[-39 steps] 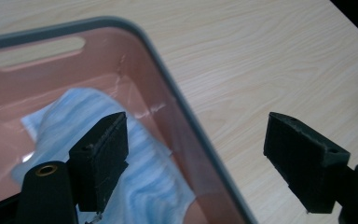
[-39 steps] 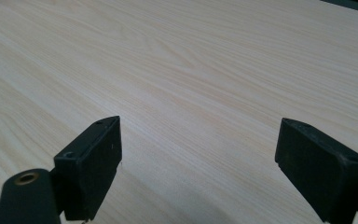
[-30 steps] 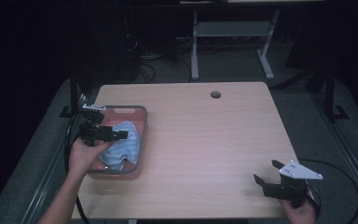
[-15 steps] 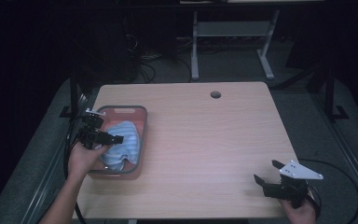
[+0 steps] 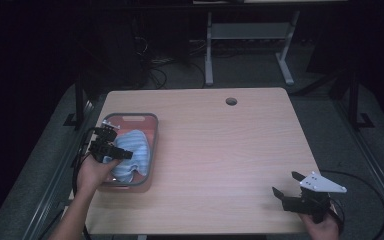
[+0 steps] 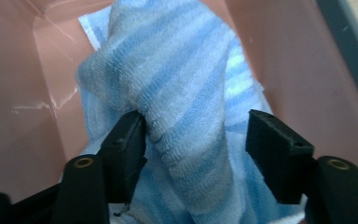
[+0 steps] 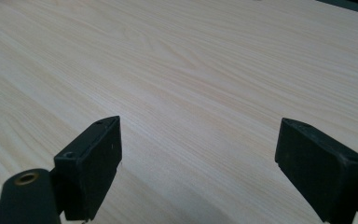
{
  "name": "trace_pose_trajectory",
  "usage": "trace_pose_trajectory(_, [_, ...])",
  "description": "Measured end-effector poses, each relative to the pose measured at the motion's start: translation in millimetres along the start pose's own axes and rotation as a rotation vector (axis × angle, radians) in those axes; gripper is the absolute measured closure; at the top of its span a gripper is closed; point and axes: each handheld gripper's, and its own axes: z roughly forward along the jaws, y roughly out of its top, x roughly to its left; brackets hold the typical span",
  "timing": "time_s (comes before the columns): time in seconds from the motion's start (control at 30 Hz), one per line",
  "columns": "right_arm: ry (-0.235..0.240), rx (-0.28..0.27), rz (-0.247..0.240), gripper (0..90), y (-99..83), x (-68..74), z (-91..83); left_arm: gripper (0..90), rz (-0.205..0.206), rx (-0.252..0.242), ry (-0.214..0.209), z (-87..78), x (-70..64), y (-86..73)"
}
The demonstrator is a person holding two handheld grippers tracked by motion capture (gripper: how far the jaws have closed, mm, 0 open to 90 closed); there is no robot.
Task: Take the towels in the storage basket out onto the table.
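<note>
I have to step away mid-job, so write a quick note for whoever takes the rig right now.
Left hand-held gripper: open, jaws either side of a raised fold of the blue striped towel, not yet closed on it.
Right hand-held gripper: open, idle over the table at its near right corner.
Towel lies crumpled in the pink bin.
Done: reach. Left: probably grip and lift the towel.

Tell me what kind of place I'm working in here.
Probably a lab or recording workspace, not a home: a bare wooden table with a cable hole, loose cables on the floor behind it, and dark surroundings. On the table, a pink bin holds a blue striped towel.
</note>
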Motion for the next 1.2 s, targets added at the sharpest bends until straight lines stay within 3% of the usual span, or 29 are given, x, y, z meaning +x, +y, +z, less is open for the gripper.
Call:
trace_pose_trajectory(0.07, [0.002, -0.001, 0.003, 14.2, 0.1, 0.0, -0.2, 41.8, 0.020, 0.025, 0.019, 3.4, -1.0, 1.2])
trace_pose_trajectory(0.27, [0.002, -0.004, -0.002, 14.2, 0.3, -0.1, 0.1, 46.7, 0.032, 0.110, 0.055, 15.4, -6.4, 2.7])
trace_pose_trajectory(0.6, [0.002, -0.006, 0.005, 14.2, 0.0, -1.1, -1.5, 65.6, 0.045, 0.169, 0.080, 26.7, -12.0, 6.9])
trace_pose_trajectory(0.83, [0.003, 0.001, -0.003, 14.2, 0.2, 0.6, 1.3, 69.8, 0.030, 0.158, 0.052, 23.5, -6.2, 6.5])
trace_pose_trajectory(1.03, [-0.001, -0.002, -0.004, 14.2, 1.7, 1.3, 2.4, 71.0, -0.003, 0.103, -0.016, 13.9, 1.1, 0.7])
trace_pose_trajectory(1.2, [-0.005, -0.002, -0.005, 14.2, 1.5, 0.7, 2.4, 71.5, 0.005, 0.065, -0.056, 0.6, 4.3, -1.8])
